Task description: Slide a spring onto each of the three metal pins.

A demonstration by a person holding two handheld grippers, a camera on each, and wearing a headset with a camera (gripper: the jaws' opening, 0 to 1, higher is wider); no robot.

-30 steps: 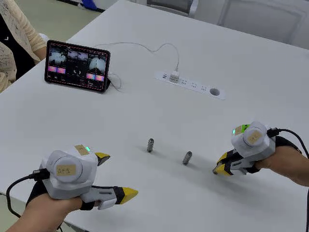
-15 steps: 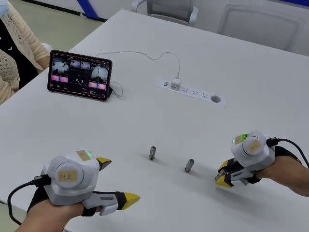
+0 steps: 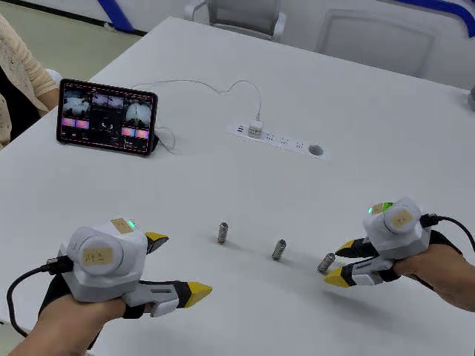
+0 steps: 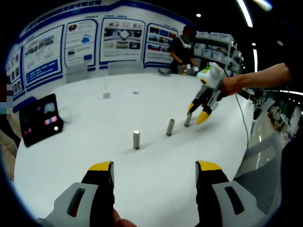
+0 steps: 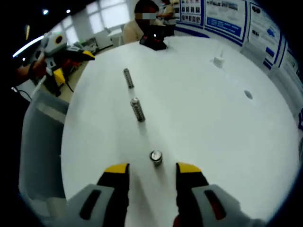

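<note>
Jaws of right gripper (image 3: 338,262) spread, nothing pinched; near pin (image 3: 326,262) upright just ahead of tips, right of middle pin (image 3: 278,249). Left of middle pin: far pin (image 3: 223,233). All three coiled, on white table (image 3: 356,133). Jaws of left gripper (image 3: 178,265) spread wide, empty, well left of middle pin.

no legible text anywhere. on the tan sticker (image 3: 98,257) atop the left gripper (image 3: 178,265), handwritten marks too blurred to read; likewise on the second sticker (image 3: 401,219) atop the right gripper (image 3: 338,262). on the wall posters (image 4: 118,40), blue headings and print too small to make out. on the tablet (image 3: 106,116), lit panels without readable characters.
</note>
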